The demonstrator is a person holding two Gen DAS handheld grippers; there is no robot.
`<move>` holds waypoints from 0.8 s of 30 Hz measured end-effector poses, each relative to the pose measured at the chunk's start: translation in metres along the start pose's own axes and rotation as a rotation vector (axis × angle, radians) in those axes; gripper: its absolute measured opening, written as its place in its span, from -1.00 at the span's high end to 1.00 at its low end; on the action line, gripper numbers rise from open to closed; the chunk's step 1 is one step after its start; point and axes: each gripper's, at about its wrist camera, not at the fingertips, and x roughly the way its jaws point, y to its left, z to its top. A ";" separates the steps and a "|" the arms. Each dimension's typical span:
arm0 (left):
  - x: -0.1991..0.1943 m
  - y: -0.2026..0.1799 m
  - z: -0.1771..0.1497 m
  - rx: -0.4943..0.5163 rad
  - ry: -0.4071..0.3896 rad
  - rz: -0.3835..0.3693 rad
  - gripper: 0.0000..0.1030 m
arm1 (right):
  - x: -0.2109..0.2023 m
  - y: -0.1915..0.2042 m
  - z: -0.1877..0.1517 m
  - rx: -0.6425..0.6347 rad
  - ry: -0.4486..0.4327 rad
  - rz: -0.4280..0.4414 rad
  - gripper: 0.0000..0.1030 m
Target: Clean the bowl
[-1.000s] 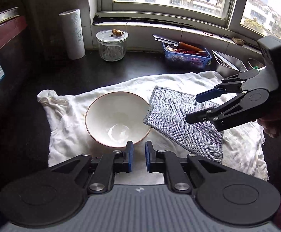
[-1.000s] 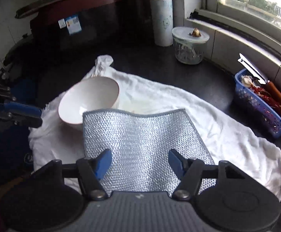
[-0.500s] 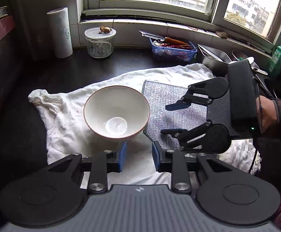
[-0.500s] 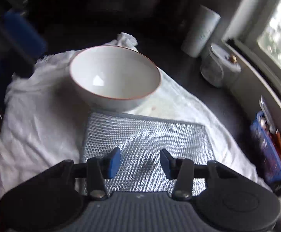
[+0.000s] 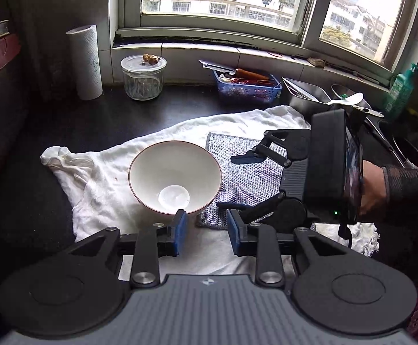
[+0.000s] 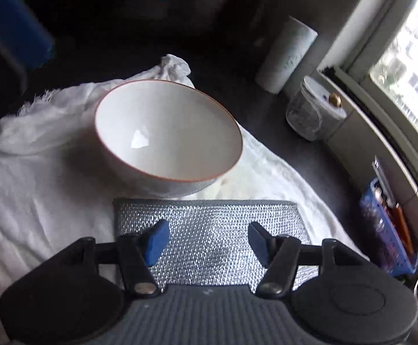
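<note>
A white bowl (image 5: 174,176) with a thin red rim (image 6: 165,138) stands upright on a crumpled white cloth (image 5: 99,178). A silver mesh scouring cloth (image 5: 246,178) lies flat on the white cloth just right of the bowl, its edge at the bowl's foot (image 6: 209,224). My left gripper (image 5: 206,227) hovers at the bowl's near side. Its jaws are opening and nothing is between them. My right gripper (image 6: 209,240) hangs low over the mesh cloth (image 5: 232,182). Its jaws are opening too, and the pads are clear of the mesh.
At the back of the dark counter stand a paper towel roll (image 5: 86,63), a lidded glass jar (image 5: 143,77) and a blue basket (image 5: 247,86). A steel tray (image 5: 303,95) and a green bottle (image 5: 400,92) are at far right. A person's hand (image 5: 372,187) holds the right gripper.
The mesh cloth, earlier raised and tilted towards the bowl, now lies flat. The right gripper rolled, sank over it and spread its jaws. The left jaws went from nearly shut to open.
</note>
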 end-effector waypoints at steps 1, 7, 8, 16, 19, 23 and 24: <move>-0.001 0.001 0.001 0.001 -0.007 -0.002 0.41 | -0.004 -0.005 0.000 0.044 0.012 0.005 -0.48; 0.007 0.003 0.007 -0.010 -0.022 0.020 0.09 | -0.040 -0.040 0.001 0.383 0.053 0.017 -0.73; 0.010 0.002 0.008 -0.019 -0.022 0.030 0.06 | -0.048 -0.046 0.001 0.448 0.055 0.016 -0.75; 0.015 -0.009 0.021 -0.093 -0.045 0.217 -0.38 | -0.116 -0.069 0.019 0.745 0.063 -0.027 -0.98; 0.009 -0.014 0.028 -0.130 -0.048 0.233 -0.46 | -0.132 -0.077 0.019 0.836 0.099 -0.016 -0.98; 0.006 -0.015 0.040 -0.183 0.034 0.228 -0.46 | -0.147 -0.082 0.019 0.866 0.104 -0.009 -0.98; 0.005 -0.015 0.042 -0.191 0.035 0.231 -0.46 | -0.152 -0.083 0.020 0.869 0.109 -0.019 -0.98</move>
